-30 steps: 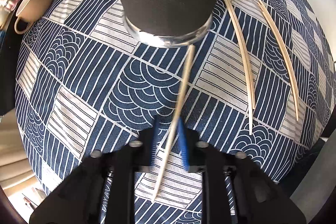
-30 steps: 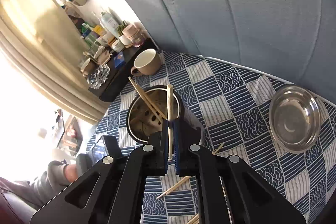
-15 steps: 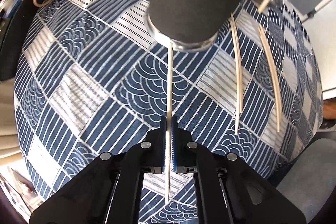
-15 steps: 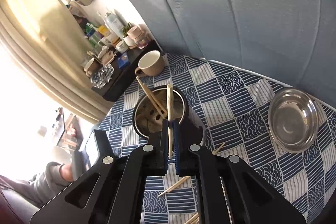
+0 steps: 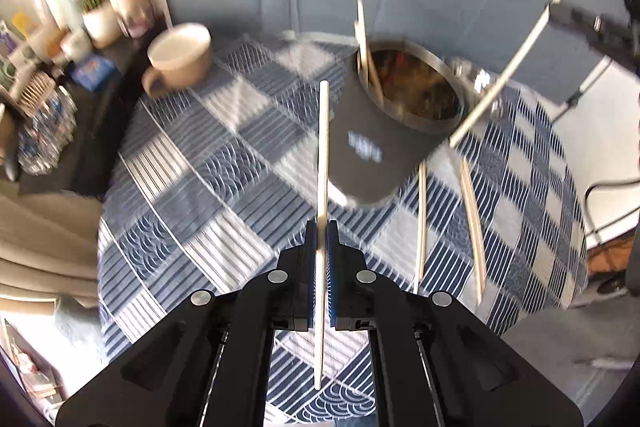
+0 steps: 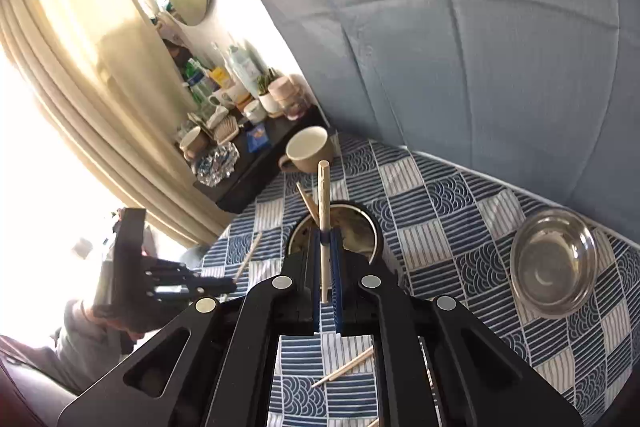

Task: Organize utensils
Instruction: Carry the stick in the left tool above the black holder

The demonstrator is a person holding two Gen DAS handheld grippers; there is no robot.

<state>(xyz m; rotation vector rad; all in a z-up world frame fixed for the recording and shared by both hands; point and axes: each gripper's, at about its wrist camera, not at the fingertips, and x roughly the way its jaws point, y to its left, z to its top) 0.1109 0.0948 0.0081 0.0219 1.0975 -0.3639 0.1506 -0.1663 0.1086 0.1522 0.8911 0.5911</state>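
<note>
Lifted clear of the table since the earlier frame, the left gripper (image 5: pixel 320 239) now carries its chopstick (image 5: pixel 322 163) upright, fingers (image 5: pixel 309 247) clenched on its lower half. Right gripper (image 6: pixel 328 247), fingers likewise clenched on a second chopstick (image 6: pixel 324 203), hovers over the holder (image 6: pixel 334 231) at frame centre. Step in hand: loading chopsticks into the holder (image 5: pixel 404 107), which already has two. Two more lie on the table (image 5: pixel 180 195) at centre right (image 5: pixel 421 223). Next move, by judgement: lower the right chopstick tip-first inside the rim, release, then bring the left across. Cup (image 5: pixel 180 57) at upper left and bowl (image 6: pixel 554 263) at right stand apart.
</note>
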